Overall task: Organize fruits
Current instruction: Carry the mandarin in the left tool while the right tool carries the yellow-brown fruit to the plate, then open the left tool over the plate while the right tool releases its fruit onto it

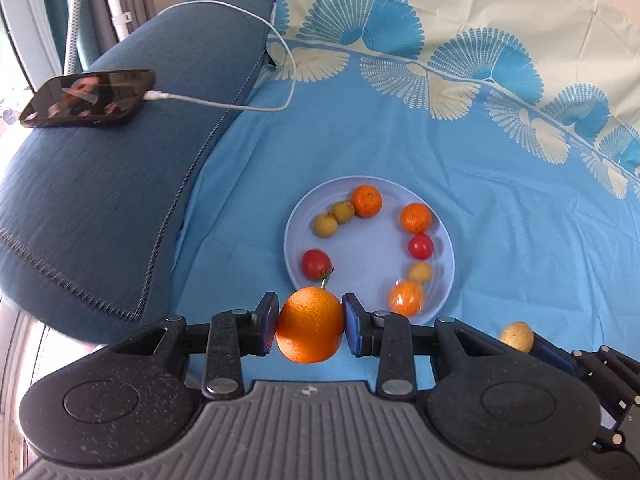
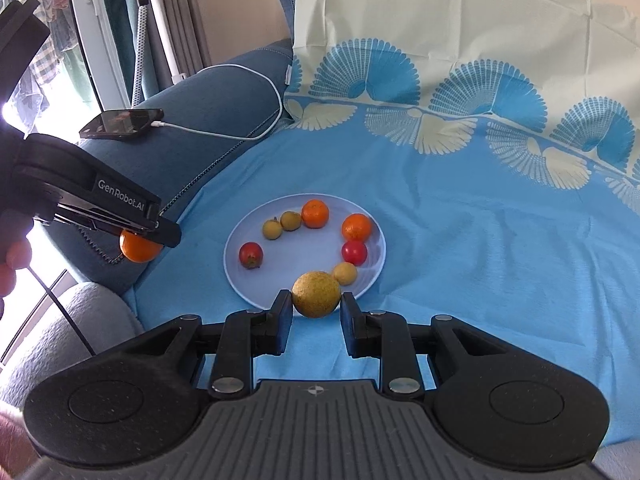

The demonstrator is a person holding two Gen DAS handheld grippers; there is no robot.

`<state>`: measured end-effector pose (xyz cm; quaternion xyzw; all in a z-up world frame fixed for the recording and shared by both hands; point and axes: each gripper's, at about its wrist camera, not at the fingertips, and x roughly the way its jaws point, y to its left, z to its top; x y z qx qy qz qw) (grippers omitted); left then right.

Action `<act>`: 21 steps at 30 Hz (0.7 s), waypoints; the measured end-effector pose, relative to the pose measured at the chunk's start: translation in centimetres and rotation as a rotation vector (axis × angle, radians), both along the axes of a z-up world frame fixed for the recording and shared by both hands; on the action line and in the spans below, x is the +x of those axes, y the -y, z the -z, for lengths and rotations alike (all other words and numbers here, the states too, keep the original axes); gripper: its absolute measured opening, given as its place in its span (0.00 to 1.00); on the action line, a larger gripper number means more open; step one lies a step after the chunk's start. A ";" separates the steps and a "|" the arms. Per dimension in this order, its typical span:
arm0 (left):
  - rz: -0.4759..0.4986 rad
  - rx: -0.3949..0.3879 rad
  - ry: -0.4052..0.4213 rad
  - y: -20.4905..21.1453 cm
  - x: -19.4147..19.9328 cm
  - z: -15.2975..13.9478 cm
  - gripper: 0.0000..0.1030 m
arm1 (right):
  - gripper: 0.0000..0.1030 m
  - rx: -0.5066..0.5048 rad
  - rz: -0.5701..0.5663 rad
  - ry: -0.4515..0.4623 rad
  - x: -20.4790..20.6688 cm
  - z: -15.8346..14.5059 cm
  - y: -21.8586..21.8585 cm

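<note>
A pale blue plate point(image 1: 360, 272) point(image 2: 240, 276) lies on the blue cloth with several small fruits on it: oranges point(image 1: 366, 200), red tomatoes point(image 1: 316, 263) and yellow-green fruits point(image 1: 325, 224). My left gripper point(image 1: 310, 326) is shut on an orange point(image 1: 310, 330) just before the plate's near rim; it also shows at the left of the right wrist view point(image 2: 138, 246). My right gripper point(image 2: 316, 310) holds a yellow-green fruit point(image 2: 316, 294) between its pads at the plate's near rim, also seen in the left wrist view point(image 1: 517, 336).
A blue sofa arm point(image 1: 100, 200) rises left of the plate, with a phone point(image 1: 88, 98) and white cable point(image 1: 240, 106) on it. The patterned cloth point(image 1: 480, 80) runs up the backrest behind.
</note>
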<state>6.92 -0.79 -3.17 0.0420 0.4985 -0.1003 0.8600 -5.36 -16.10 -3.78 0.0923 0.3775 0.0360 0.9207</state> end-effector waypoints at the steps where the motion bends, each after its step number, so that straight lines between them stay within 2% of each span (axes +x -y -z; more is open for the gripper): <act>1: 0.003 0.000 -0.002 0.3 0.6 0.3 0.37 | 0.26 0.002 -0.001 -0.003 0.7 0.3 0.1; 10: 0.031 0.022 -0.041 2.6 6.1 4.4 0.37 | 0.26 0.015 -0.001 -0.054 6.9 3.7 0.8; 21: 0.052 0.081 -0.081 4.4 10.0 8.6 0.37 | 0.27 -0.005 -0.029 -0.109 11.4 7.7 0.9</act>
